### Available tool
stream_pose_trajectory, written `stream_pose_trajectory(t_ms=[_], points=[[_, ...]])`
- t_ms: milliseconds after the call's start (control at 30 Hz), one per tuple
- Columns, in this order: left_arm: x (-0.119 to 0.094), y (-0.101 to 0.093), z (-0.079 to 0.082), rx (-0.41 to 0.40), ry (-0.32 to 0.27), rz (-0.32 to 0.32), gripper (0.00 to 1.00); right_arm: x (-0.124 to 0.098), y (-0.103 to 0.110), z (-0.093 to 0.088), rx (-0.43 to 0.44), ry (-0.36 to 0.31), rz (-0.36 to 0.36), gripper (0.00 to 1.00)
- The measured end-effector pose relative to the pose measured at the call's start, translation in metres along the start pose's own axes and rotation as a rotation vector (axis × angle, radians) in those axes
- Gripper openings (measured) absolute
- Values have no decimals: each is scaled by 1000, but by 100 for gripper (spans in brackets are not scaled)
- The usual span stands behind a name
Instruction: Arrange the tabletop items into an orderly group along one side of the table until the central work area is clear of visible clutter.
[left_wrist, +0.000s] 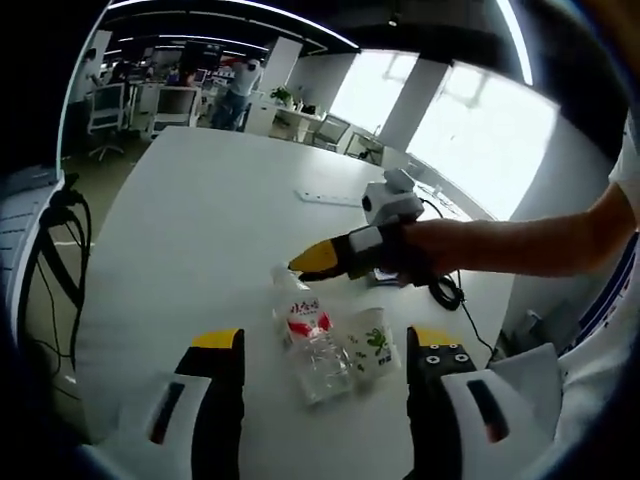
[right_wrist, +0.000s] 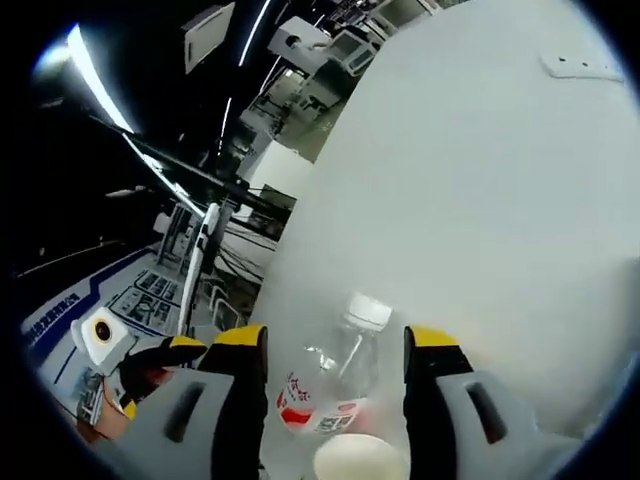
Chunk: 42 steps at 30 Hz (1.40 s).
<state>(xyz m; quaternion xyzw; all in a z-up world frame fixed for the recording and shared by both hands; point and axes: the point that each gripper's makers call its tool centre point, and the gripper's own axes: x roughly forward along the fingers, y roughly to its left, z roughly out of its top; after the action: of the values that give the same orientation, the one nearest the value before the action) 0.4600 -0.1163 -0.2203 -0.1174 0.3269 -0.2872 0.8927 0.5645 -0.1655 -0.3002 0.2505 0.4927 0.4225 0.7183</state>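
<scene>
A clear plastic bottle (left_wrist: 311, 342) with a red label lies on its side on the white table (left_wrist: 200, 230), and a paper cup (left_wrist: 372, 346) with green print rests against it. My left gripper (left_wrist: 325, 340) hovers over both, jaws wide open and empty. A hand brings my right gripper (left_wrist: 312, 262) in from the right, its yellow tips just beyond the bottle's cap end. In the right gripper view the bottle (right_wrist: 333, 385) lies below and between the open jaws of the right gripper (right_wrist: 335, 337), white cap (right_wrist: 366, 312) pointing away, the cup's rim (right_wrist: 360, 462) nearest. The left gripper (right_wrist: 150, 372) shows at the left.
A white power strip (left_wrist: 326, 197) lies farther across the table, and a black cable (left_wrist: 447, 291) coils near the right edge. Black cables (left_wrist: 62, 225) hang off the table's left edge. Office desks and chairs stand beyond the far end.
</scene>
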Motion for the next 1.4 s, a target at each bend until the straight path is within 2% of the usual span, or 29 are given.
stream_pose_trajectory(t_ms=[333, 567, 833, 933, 1000, 1400], points=[[2, 1, 4, -22, -38, -25, 66, 18, -1, 3, 87, -26, 40, 46], [5, 3, 1, -32, -44, -38, 65, 24, 0, 3, 121, -43, 74, 41], [9, 5, -2, -39, -42, -44, 65, 27, -7, 2, 149, -59, 73, 30], [10, 6, -5, -41, -37, -46, 64, 27, -13, 0, 133, -56, 50, 22], [10, 6, -5, -42, -37, -48, 64, 27, -13, -1, 156, -63, 59, 22], [12, 9, -11, -52, -34, -59, 63, 25, -10, -2, 127, -76, 59, 21]])
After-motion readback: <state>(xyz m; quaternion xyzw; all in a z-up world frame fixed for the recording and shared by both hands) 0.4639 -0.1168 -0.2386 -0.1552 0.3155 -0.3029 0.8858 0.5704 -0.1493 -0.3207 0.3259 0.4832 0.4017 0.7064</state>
